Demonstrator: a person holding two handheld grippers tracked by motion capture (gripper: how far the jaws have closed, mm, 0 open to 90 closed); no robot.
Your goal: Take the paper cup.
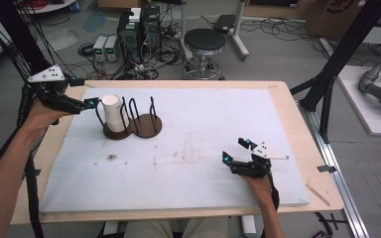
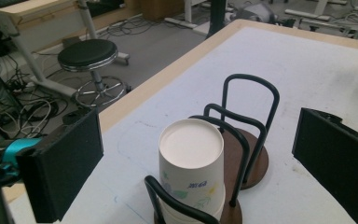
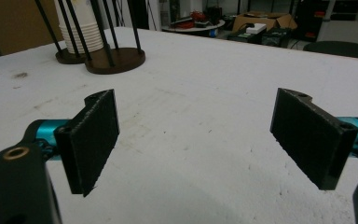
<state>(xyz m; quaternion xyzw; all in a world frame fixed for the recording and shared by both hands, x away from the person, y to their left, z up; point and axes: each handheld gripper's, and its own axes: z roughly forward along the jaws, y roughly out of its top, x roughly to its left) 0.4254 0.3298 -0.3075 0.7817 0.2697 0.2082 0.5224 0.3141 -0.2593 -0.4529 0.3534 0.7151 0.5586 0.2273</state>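
high view: a wooden rack [image 1: 144, 126] with two round bases and black wire hoops stands on the left half of the white pad [image 1: 188, 163]. its left bay holds an upturned stack of white cups [image 1: 113, 112]; the right bay has nothing in it. the left claw [image 1: 92, 103] reaches in from the table's left edge, its tips just beside the cups and the nearest hoop, whether touching i cannot tell. the right claw [image 1: 235, 150] sits low over the pad near the front right, well apart from the rack, jaws spread with nothing between them.

left gripper view: the cups [image 2: 191, 172] stand bottom up in the near bay of the rack [image 2: 247, 161], a hoop crossing in front of them and more hoops behind; small print shows on the outer cup's side. the left claw [image 2: 200, 163] is wide apart, one jaw on each side of the cups, neither one touching them. a stool [image 2: 87, 56] stands on the floor past the table's edge.

right gripper view: the right claw [image 3: 200, 135] is wide apart over bare pad [image 3: 205, 84]. the rack [image 3: 114, 58] stands far off at upper left, and the cups' [image 3: 81, 28] stacked rims show in its farther bay.
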